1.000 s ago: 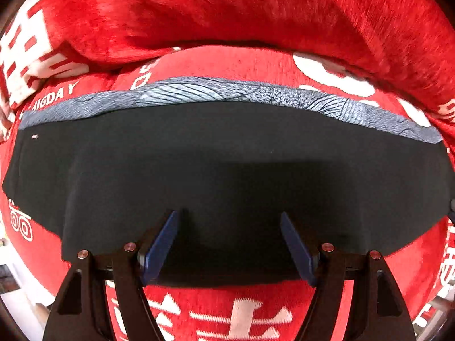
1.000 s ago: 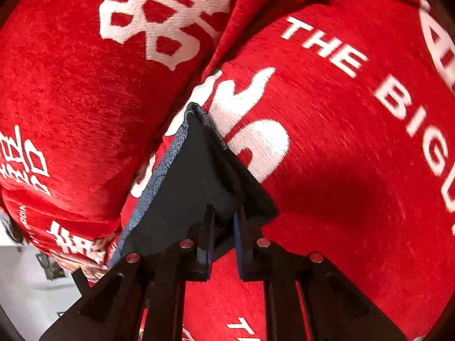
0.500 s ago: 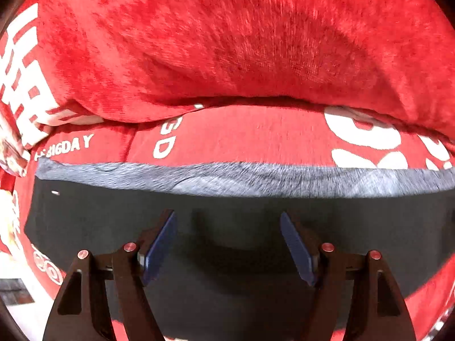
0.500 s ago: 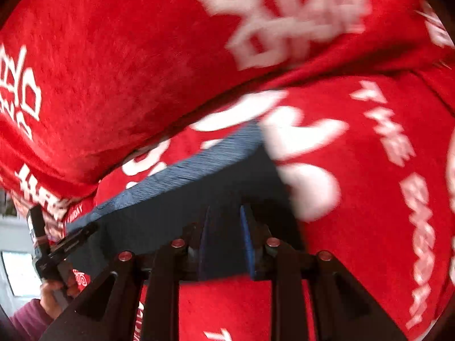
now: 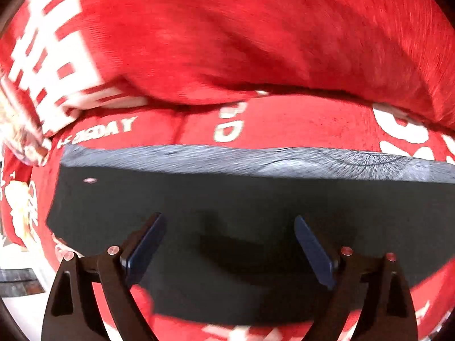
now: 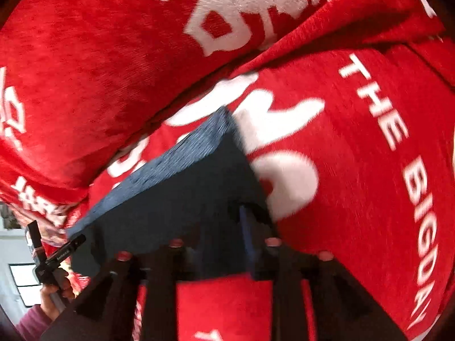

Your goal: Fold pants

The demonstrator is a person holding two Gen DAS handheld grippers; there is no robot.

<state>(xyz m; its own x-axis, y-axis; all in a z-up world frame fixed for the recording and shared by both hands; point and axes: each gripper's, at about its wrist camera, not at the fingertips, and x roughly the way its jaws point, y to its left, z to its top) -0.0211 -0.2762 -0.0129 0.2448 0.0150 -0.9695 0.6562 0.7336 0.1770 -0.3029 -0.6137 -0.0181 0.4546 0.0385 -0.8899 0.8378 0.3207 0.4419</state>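
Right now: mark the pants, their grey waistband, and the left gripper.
pants (image 5: 256,199), left wrist view, on the flat black cloth above the fingers.
grey waistband (image 5: 256,160), left wrist view, mid-band along the pants' far edge.
left gripper (image 5: 230,244), left wrist view, midway between its opening fingertips, over the pants.

A red plush sofa seat (image 5: 312,125) printed with white lettering and large white characters carries everything; the words "THE BIGDAY" run along it in the right wrist view. Behind it stands a red plush back cushion (image 5: 227,28) with the same white print, meeting the seat along a dark crease. Flat on the seat lie folded black fabric pants (image 5: 227,199) with a grey patterned waistband (image 5: 256,160) on the edge nearest that crease. The pants lie near the seat's back edge, red cloth showing on all sides.
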